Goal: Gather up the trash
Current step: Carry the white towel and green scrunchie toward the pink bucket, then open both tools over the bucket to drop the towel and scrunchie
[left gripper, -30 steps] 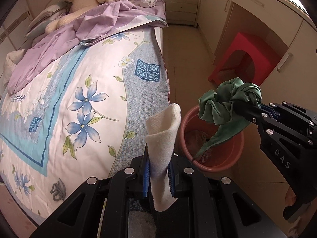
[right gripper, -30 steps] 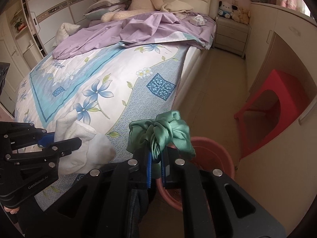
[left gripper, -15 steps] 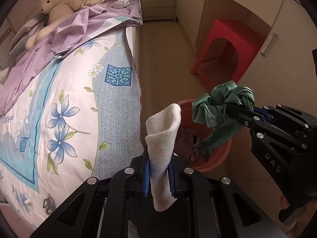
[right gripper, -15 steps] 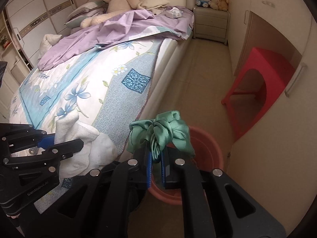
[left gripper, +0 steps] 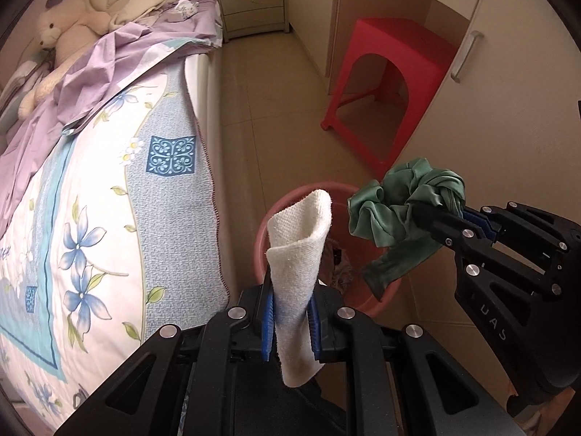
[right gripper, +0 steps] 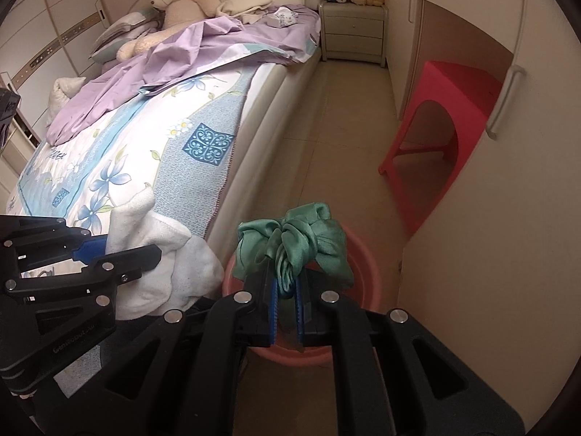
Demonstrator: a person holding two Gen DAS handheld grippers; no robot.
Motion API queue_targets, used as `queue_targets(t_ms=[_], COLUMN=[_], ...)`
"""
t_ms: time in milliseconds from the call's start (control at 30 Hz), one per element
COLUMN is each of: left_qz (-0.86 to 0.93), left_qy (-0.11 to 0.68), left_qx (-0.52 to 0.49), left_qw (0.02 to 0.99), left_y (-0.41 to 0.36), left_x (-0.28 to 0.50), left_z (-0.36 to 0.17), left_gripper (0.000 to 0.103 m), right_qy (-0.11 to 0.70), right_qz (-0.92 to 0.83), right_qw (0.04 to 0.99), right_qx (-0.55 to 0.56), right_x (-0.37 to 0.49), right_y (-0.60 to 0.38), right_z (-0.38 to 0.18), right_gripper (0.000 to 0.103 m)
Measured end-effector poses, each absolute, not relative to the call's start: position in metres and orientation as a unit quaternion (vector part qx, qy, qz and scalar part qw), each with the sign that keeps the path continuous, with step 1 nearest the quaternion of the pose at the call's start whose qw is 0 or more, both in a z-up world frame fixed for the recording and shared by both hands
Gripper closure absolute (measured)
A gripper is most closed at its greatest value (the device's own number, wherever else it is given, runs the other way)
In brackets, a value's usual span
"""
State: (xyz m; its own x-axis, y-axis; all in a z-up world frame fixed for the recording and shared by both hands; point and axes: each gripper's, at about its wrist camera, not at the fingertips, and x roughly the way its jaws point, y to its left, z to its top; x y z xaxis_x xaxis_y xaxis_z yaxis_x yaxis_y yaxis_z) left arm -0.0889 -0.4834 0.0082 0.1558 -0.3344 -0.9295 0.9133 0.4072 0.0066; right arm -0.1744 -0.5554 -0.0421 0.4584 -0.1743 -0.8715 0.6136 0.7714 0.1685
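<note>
My left gripper (left gripper: 290,301) is shut on a white towel (left gripper: 299,250) that stands up between its blue pads. My right gripper (right gripper: 287,290) is shut on a crumpled green cloth (right gripper: 294,241). Both hang over a pink bucket (left gripper: 265,225) on the floor beside the bed; some cloth lies inside it. In the left wrist view the right gripper (left gripper: 446,214) holds the green cloth (left gripper: 403,210) over the bucket's right side. In the right wrist view the left gripper (right gripper: 120,250) holds the towel (right gripper: 163,254) just left of the bucket (right gripper: 366,265).
The bed (left gripper: 109,189) with a floral cover and purple sheet (right gripper: 203,51) lies to the left. A red stool (left gripper: 385,80) stands under the cabinet (right gripper: 508,181) on the right. A nightstand (right gripper: 354,32) is at the far end of the tiled aisle.
Both grippers have swung away from the bed toward the aisle with their cloths. The bucket now sits more directly under them.
</note>
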Motion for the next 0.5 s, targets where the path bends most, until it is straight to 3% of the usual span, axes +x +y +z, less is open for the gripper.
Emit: queue_targets(t_ms=[267,367,500], left_qz=[-0.45,-0.448,-0.445], left_qy=[0.47,0.463,0.465], left_qx=[0.33,0.341,0.346], left_qw=[0.684,0.685,0.683], left_y=[-0.505,-0.509,-0.513], left_x=[-0.091,-0.094,-0.092], left_z=[-0.009,-0.013,-0.019], left_gripper=[0.084,0.076,0.075], right_qy=[0.467,0.468,0.471], right_qz=[-0.252,-0.255,-0.258], right_qw=[0.811,0.808,0.805], right_qx=[0.247,0.25,0.253], right_x=[-0.183,-0.185,-0.186], right_y=[-0.566,-0.57,-0.573], right_z=[-0.052,-0.057,-0.062], right_gripper=[0.096,0.096,0.096])
